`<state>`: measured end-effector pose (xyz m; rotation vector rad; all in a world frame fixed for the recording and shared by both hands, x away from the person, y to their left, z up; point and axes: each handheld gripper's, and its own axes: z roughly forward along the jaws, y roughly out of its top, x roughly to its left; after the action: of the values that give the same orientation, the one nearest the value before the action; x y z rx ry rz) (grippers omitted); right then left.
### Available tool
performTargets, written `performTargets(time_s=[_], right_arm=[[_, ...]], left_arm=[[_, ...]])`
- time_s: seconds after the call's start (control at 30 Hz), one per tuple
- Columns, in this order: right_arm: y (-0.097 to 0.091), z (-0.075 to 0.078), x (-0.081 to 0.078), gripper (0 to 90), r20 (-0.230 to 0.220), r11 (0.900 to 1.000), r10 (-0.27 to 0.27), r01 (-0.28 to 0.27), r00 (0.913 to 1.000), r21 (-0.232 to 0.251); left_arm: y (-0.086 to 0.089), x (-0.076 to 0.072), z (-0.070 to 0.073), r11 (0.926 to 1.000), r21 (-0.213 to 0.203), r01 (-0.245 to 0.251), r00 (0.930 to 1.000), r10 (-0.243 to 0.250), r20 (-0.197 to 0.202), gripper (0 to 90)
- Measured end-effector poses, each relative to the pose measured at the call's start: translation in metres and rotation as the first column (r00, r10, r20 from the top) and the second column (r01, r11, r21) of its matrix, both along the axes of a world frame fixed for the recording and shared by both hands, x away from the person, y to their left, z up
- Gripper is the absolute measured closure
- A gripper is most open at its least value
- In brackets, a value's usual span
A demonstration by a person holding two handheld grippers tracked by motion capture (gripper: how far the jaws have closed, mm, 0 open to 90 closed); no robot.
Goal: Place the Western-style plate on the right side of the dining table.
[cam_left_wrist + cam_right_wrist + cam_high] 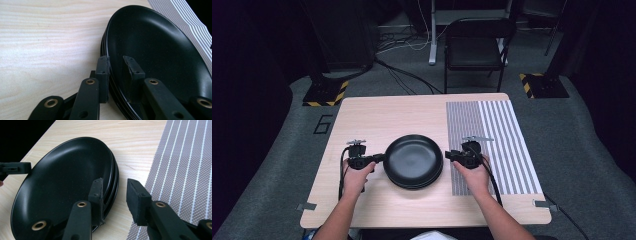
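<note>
Two tools flank a stack of black plates

The plates (413, 161) sit mid-surface (377, 117), between left tool (379, 158) and right tool (448, 155). Left jaws straddle the rim, seemingly pinching it; right jaws stand open, one over the rim, one outside beside the striped mat (497, 145).

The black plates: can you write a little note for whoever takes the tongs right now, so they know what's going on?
Left tongs: jaws straddle the left rim of the stack of black plates, one pad outside, one inside the top plate; whether they pinch yet can't be told.
Right tongs: open around the stack's right rim, with a clear gap beside the outer pad.
The stack sits on the wooden table, just left of the striped mat.
Done: both tongs are lined up on opposite rims.
Left: close both, probably lift a plate or the stack; nothing is raised yet.
</note>
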<state>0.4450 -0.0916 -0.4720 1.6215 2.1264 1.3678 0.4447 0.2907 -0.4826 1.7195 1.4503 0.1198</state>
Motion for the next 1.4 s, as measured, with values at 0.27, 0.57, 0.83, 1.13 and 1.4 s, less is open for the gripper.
performTargets(time_s=[0.27,0.57,0.83,1.13,1.4], right_arm=[[0.004,-0.005,0.002,67.5,-0.046,0.9998,0.004,-0.004,0.9989,0.018],[0.009,-0.013,0.004,67.4,-0.083,0.9987,0.017,-0.013,0.9964,0.050],[0.013,-0.017,0.005,70.3,-0.113,0.9966,0.022,-0.013,0.9934,0.081],[0.014,-0.023,0.008,77.8,-0.177,0.9935,-0.025,0.044,0.9840,0.105],[0.009,-0.022,0.008,80.7,-0.227,0.9827,-0.059,0.096,0.9721,0.158]], left_arm=[[0.004,0.002,-0.004,0.9994,-0.032,0.011,0.9996,-0.012,-0.026,81.0],[-0.004,0.001,-0.003,0.9999,-0.009,0.012,0.9997,-0.012,-0.021,81.4],[-0.006,0.000,-0.002,1.0000,-0.001,0.002,0.9998,-0.002,-0.018,81.3],[-0.009,-0.001,-0.001,0.9996,0.027,0.000,1.0000,0.000,-0.010,81.4],[-0.015,-0.001,-0.001,0.9995,0.030,-0.008,0.9999,0.008,-0.011,81.7]])
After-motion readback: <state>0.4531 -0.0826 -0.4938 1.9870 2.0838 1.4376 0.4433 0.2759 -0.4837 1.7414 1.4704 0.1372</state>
